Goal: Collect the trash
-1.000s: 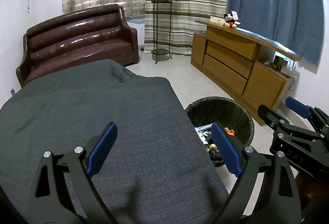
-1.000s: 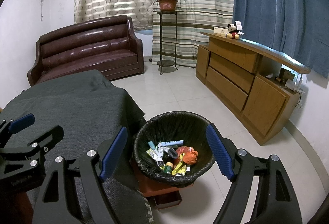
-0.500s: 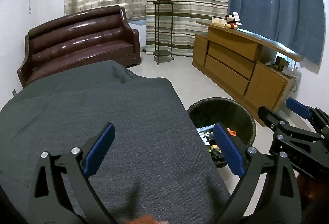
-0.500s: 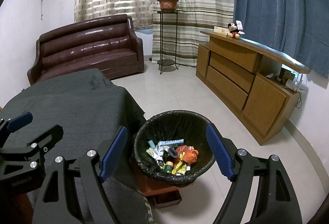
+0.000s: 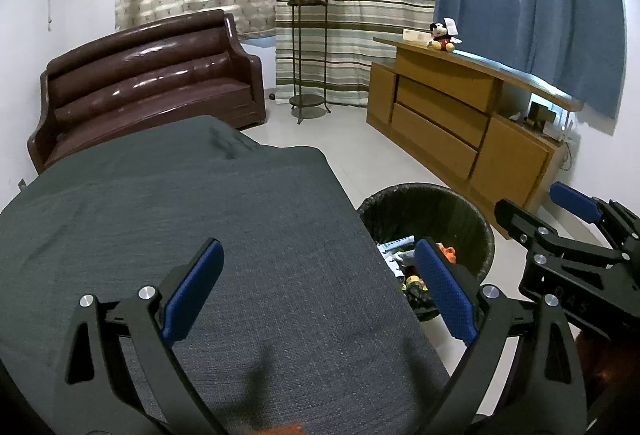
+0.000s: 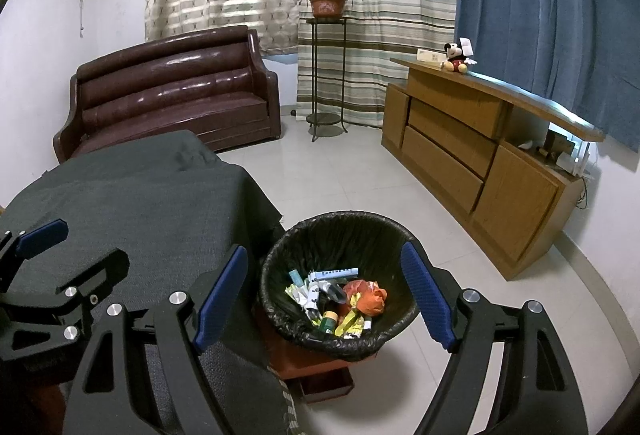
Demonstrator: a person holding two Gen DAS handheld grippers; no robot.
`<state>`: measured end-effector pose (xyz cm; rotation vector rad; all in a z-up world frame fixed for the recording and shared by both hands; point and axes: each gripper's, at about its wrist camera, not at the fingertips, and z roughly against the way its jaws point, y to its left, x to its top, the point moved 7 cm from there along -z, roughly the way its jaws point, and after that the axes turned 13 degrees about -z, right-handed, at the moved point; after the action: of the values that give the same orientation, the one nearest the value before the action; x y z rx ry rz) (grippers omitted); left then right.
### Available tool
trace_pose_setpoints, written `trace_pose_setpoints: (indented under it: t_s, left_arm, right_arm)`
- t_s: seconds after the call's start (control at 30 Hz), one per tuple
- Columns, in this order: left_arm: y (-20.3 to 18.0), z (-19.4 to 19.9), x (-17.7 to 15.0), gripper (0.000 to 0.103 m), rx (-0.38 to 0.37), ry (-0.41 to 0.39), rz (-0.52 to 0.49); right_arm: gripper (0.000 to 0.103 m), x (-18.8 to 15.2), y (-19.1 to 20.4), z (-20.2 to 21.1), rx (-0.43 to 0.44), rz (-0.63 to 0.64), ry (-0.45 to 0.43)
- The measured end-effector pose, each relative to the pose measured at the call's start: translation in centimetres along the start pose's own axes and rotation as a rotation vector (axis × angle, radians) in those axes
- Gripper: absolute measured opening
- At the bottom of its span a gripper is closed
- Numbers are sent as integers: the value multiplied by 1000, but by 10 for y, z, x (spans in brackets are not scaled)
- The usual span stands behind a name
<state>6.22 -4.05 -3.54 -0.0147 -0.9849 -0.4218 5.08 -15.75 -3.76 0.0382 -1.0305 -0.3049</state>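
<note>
On the black body of my right gripper [image 5: 576,267], seen from the left wrist camera, I can read faint embossed characters that look like "DAS". The print on the wrappers in the trash bin [image 6: 340,235] is too small to read.

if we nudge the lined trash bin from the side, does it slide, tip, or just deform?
The trash bin sits on a small red stand, not the floor, so a side push might tip it off. Its contents, the wrappers and orange bag, look light, so it probably shifts easily. The black liner looks thin and would likely crinkle and slip under the pads.
</note>
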Motion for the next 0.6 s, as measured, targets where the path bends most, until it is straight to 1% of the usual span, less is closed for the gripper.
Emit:
trace_pose_setpoints:
  t_s: [0.17, 0.33, 0.5, 0.6]
  left_arm:
    - [2, -3, -3, 94, -6, 6, 12]
    - [10, -4, -7, 94, 8, 20, 23]
    - [22, -9, -17, 94, 9, 62, 42]
    - [40, -11, -29, 94, 28, 94, 61]
  right_arm:
    - [77, 0, 0, 0, -1, -1, 0]
    - [77, 0, 1, 0, 0, 0, 2]
    - [77, -7, 8, -3, 5, 12, 14]
    - [77, -10, 20, -8, 23, 14, 33]
